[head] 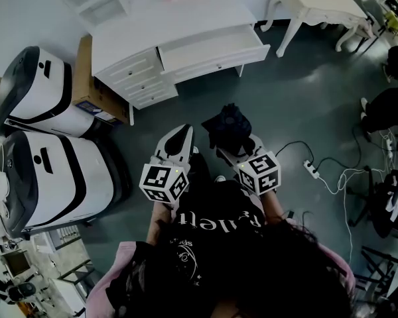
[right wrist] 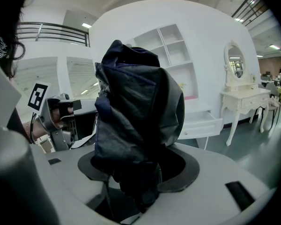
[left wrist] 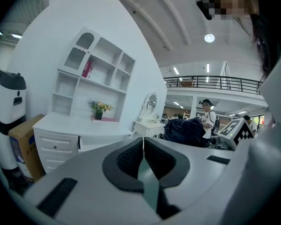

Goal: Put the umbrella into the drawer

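- Two hand-held grippers stuck out in front of the person, side by side over the dark floor [head: 305,98].
- The right hand-held gripper [head: 233,146] [right wrist: 141,175] was grasping the umbrella [head: 229,126] [right wrist: 136,111], with its jaws wide apart around the bundle.
- The umbrella was dark, folded up and crumpled, and it stuck out past the jaw tips.
- It was up in the air, well apart from the drawer [head: 212,50] [right wrist: 202,123].
- The left hand-held gripper [head: 180,136] [left wrist: 143,143] was clenched, with its jaws pressed together and nothing between them.
- From the left gripper view, the umbrella [left wrist: 185,131] showed just beside that gripper, off to its right.
- The drawer was wide and white, and it stood pulled out from the front edge of the white surface [head: 159,25].
- Three small drawers [head: 136,78] sat in a stack under the left end of that surface.
- Some flowers [left wrist: 99,108] stood at the back edge of the surface, below the white shelves [left wrist: 96,74].
- One cardboard box [head: 86,78] leaned against the left side of the surface.
- Two big white-and-black machines [head: 40,91] stood left of the box.
- A power strip [head: 312,167] with cables lay on the floor to the right.
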Tool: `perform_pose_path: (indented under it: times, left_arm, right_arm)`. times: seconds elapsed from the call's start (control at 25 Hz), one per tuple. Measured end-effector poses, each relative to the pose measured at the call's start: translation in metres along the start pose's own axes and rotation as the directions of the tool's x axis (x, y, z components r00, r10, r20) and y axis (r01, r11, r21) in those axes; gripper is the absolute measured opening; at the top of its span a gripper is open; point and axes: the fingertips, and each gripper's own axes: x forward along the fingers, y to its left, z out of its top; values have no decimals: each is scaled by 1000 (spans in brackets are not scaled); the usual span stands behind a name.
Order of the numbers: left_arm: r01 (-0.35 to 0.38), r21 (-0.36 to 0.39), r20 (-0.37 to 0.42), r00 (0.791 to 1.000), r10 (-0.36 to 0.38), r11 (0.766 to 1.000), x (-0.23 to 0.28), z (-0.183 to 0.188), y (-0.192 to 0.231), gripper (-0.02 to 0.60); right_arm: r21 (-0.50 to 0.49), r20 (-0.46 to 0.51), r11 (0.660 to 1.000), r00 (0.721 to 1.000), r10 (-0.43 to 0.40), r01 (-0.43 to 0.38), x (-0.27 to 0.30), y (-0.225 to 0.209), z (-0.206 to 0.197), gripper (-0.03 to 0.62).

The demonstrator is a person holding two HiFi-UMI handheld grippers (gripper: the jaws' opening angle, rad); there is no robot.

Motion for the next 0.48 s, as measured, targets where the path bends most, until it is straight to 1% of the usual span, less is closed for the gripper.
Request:
perform_pose_path:
  times: [0.24,0.48]
  left_arm:
    - [0,11,6,1000,0,1000,13,9,2,20]
    - [-3,8,-4,1000,3,1000,32,11,22,20]
  right_arm:
    - [4,7,1000,1000,-6,6,4,-15,9,273]
    - [10,-5,1000,1000,-6,7,26,-28,17,273]
